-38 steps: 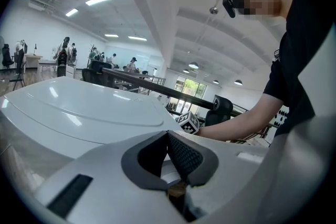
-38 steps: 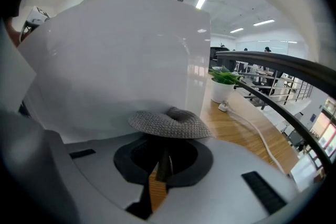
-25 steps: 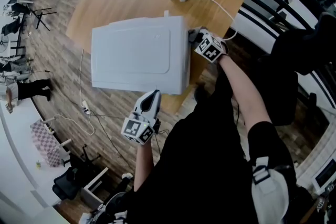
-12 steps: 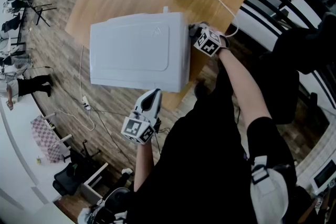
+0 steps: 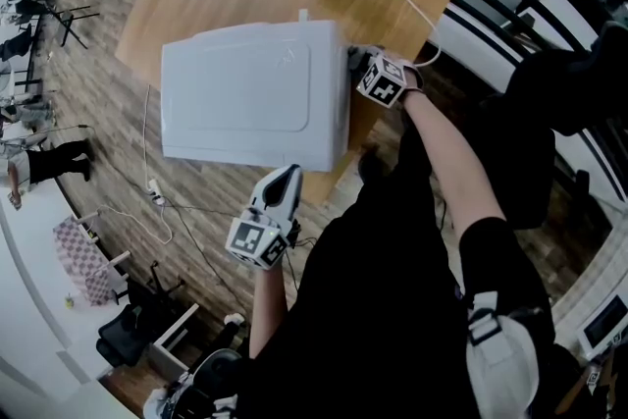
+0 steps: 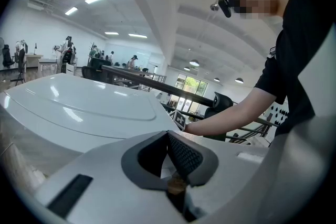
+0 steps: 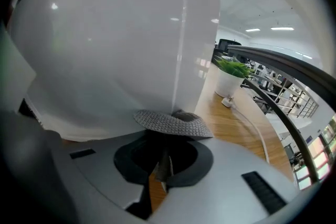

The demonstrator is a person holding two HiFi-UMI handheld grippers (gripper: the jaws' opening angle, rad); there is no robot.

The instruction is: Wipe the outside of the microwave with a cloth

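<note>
**Right claw working the microwave's side, left claw held clear**

The right claw, at the end of a bare right forearm stretched out from a black short sleeve, is closed on a grey woven cloth held against the right side wall of the white box-shaped microwave. The left claw hangs apart from the microwave's near corner, tips aimed at it, jaws drawn together with nothing between them, the left forearm kept close to the body.
</note>
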